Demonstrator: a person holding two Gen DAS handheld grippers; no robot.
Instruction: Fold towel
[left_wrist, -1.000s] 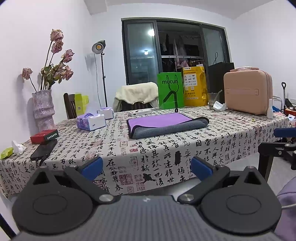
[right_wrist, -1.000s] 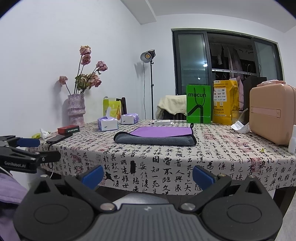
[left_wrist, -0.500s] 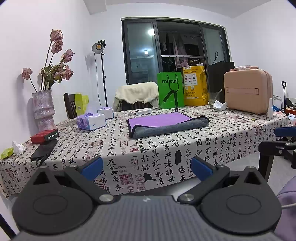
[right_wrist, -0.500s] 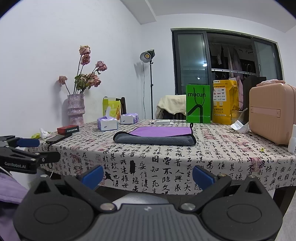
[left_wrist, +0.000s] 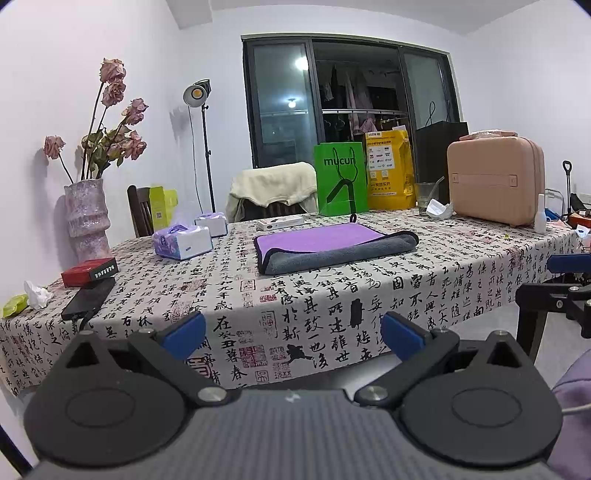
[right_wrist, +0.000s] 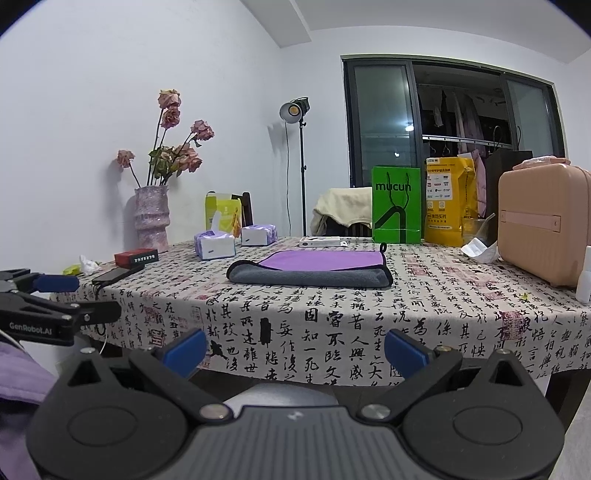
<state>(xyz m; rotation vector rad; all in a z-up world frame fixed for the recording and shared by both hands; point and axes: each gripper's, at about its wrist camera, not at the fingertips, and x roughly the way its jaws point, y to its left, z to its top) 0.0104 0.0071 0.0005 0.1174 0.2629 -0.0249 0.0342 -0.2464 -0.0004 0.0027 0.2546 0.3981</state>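
A towel, purple on top and grey beneath with a dark edge, lies folded flat in the middle of the table; it also shows in the right wrist view. My left gripper is open and empty, held in front of the table's near edge, well short of the towel. My right gripper is open and empty too, also in front of the table. Each gripper shows at the edge of the other's view: the right one and the left one.
On the table stand a vase of dried roses, tissue boxes, a red box, a phone, a green bag, a yellow bag and a pink case. A lamp stand is behind.
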